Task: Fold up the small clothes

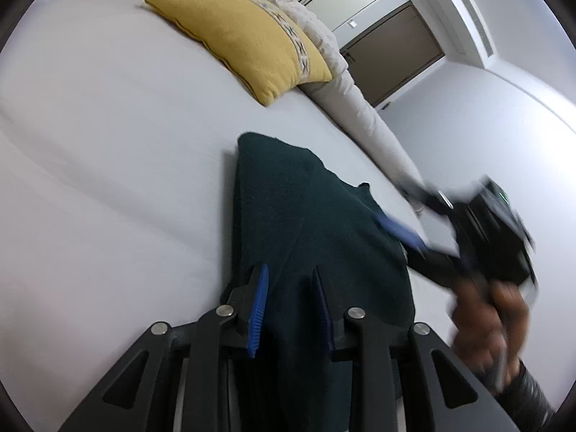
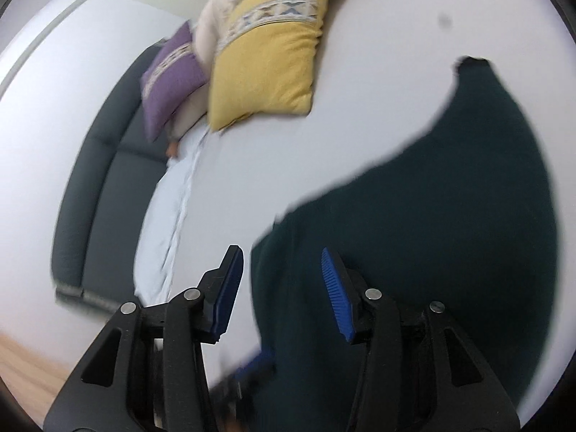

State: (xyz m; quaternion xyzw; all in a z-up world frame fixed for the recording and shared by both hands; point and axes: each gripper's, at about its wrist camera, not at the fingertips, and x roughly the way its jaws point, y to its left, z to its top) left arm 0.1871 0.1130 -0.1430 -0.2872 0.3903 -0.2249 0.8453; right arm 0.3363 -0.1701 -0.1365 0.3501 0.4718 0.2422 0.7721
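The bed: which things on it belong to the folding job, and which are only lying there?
For the job:
- dark green garment
- left claw
- right claw

Only lying there:
- yellow cushion
- purple cushion
- beige duvet

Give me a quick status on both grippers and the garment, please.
Left gripper shut on dark green knit garment. Right gripper open at its edge. Yellow cushion lies beyond on white bed, apart from the cloth.
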